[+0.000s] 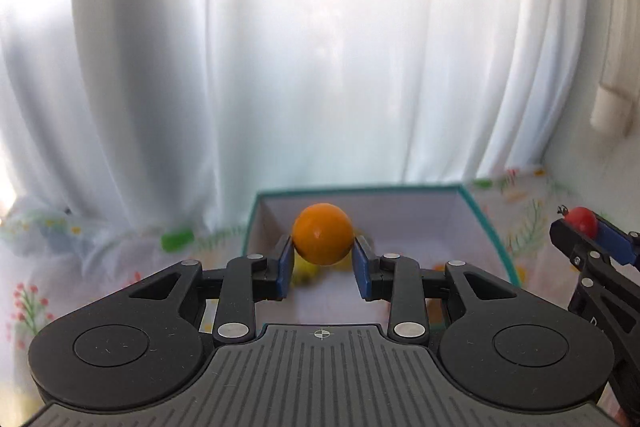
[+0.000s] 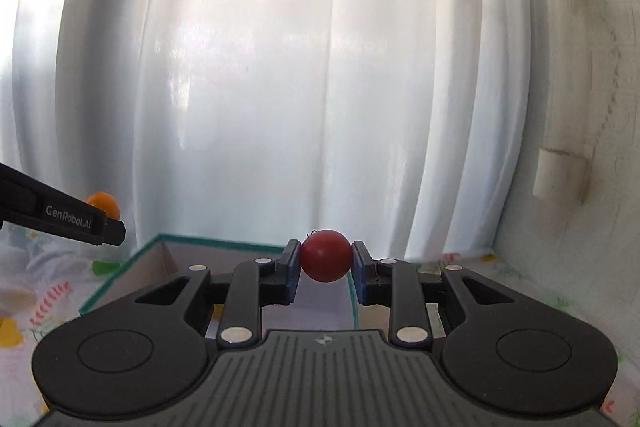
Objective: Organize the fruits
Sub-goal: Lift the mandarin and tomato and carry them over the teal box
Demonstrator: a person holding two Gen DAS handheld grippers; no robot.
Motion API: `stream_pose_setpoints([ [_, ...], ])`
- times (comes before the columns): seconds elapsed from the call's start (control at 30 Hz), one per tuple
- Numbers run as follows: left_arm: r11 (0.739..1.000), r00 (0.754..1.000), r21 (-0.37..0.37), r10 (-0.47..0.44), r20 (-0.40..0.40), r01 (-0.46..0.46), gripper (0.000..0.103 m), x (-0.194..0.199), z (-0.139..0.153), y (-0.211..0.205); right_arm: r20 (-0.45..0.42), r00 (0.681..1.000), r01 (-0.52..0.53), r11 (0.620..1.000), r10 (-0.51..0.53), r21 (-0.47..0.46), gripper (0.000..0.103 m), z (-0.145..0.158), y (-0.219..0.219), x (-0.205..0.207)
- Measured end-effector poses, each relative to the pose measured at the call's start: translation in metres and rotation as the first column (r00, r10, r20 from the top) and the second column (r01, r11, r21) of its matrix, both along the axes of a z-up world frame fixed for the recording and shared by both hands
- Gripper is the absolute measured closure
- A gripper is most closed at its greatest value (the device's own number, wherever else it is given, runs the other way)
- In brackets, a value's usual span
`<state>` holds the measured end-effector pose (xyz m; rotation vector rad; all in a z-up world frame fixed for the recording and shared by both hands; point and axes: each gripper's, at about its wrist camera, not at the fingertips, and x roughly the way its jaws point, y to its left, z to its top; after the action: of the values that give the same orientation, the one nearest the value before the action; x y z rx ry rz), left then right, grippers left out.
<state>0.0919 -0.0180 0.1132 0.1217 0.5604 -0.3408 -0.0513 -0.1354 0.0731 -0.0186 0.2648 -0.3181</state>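
Note:
My left gripper point(image 1: 323, 254) is shut on an orange fruit point(image 1: 322, 233) and holds it above a teal-rimmed cardboard box point(image 1: 486, 227). Blurred yellow fruit point(image 1: 306, 273) lies inside the box below the orange. My right gripper point(image 2: 325, 262) is shut on a round red fruit point(image 2: 325, 255) and holds it over the right side of the same box point(image 2: 120, 273). In the left wrist view the right gripper point(image 1: 592, 233) shows at the right edge with the red fruit point(image 1: 583, 219). In the right wrist view the left gripper point(image 2: 116, 227) shows at the left with the orange point(image 2: 105, 203).
The box stands on a floral tablecloth point(image 1: 60, 267). White curtains point(image 1: 280, 47) hang close behind the box. A white wall point(image 2: 580, 187) with white fittings point(image 2: 560, 179) stands to the right.

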Motion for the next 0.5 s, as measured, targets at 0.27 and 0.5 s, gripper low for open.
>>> stream_pose_setpoints([
  [0.27,0.999,0.999,0.009,0.049,0.003,-0.049,0.068,0.02,-0.003,-0.007,0.04,0.999,-0.033,0.999,0.033,-0.001,0.077,0.004,-0.008,0.024],
  [0.5,0.996,0.995,0.039,0.082,-0.058,-0.08,0.068,0.042,-0.032,-0.006,-0.001,0.999,-0.04,0.999,0.04,0.021,0.077,-0.008,-0.017,0.047],
])
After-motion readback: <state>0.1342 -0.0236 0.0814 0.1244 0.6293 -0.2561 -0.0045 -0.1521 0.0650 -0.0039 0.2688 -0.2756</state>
